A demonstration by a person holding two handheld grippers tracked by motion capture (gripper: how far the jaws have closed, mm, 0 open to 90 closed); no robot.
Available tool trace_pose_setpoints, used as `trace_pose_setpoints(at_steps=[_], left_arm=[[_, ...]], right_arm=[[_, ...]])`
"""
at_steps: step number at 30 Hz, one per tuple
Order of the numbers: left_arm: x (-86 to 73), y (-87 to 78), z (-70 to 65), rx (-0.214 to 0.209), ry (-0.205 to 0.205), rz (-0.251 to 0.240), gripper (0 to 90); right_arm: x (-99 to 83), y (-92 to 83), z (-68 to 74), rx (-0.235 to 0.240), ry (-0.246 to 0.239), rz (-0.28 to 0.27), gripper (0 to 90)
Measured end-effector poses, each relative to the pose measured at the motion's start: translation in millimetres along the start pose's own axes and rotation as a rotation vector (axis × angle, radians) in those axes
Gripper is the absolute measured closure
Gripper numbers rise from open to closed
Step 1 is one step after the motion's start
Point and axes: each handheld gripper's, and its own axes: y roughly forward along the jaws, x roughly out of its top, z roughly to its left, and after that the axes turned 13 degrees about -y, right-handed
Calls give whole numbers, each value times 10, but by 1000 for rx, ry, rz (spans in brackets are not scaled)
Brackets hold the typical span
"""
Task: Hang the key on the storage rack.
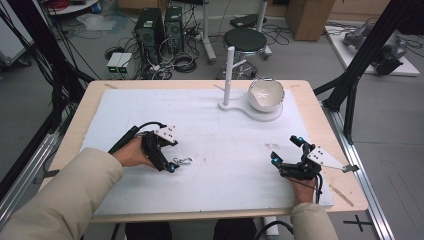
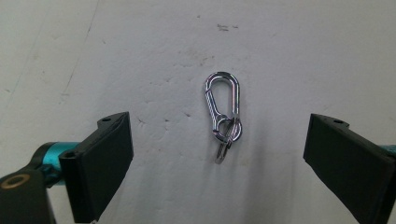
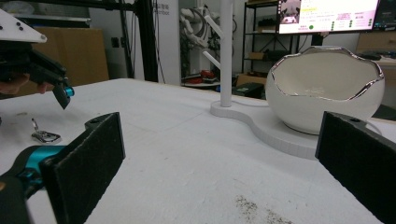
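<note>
Basically, left tongs (image 1: 169,162) hang over the carabiner (image 1: 183,161), jaws wide apart, nothing between the pads; it lies flat on the white bench (image 1: 220,150) cover, centred between the jaws in the left gripper view (image 2: 223,112). Small metal clip with key rings (image 2: 228,133) at one end: light, rigid, smooth, likely slippery and quick to skid or twist. Best pinched across the long sides of the loop, low to the surface. Right tongs (image 1: 286,150) rest on the bench, jaws apart, empty, facing the eggshell bowl (image 3: 324,91) on its stand (image 3: 261,123).

A shiny silver carabiner clip (image 2: 223,108) with small rings lies flat on white padding.
</note>
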Motion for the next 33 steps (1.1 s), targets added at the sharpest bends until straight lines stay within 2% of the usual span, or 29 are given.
trace_pose_setpoints(at_steps=[4, 9, 10, 11, 14, 16, 17, 20, 21, 26, 33], left_arm=[[-12, 14, 3, 1, -1, 9, 134], [-14, 16, 0, -9, 18, 13, 197], [-13, 12, 5, -16, 24, 18, 245], [-18, 16, -1, -21, 19, 14, 245], [-23, 22, -2, -28, 22, 25, 320], [-26, 29, -5, -18, 24, 32, 444], [-26, 30, -3, -20, 25, 32, 444], [-26, 22, 1, -26, 29, 33, 538], [-24, 13, 5, -28, 35, 42, 538], [-34, 10, 4, -31, 43, 47, 661], [-35, 6, 17, -30, 44, 56, 717]], right_arm=[[0, -3, 3, 0, 8, 3, 4], [0, -3, 1, 1, 9, 3, 4], [0, -3, 1, 1, 10, 3, 4], [0, -3, 1, 1, 10, 3, 4], [0, -4, 0, 2, 10, 4, 4], [-1, -5, -4, 1, 10, 4, 4], [-1, -5, -4, 1, 10, 4, 4], [-1, -5, -3, 2, 12, 3, 4], [-1, -5, -3, 2, 12, 3, 4], [0, -6, -2, 4, 18, 3, 4], [-1, -6, -3, 3, 17, 2, 4]])
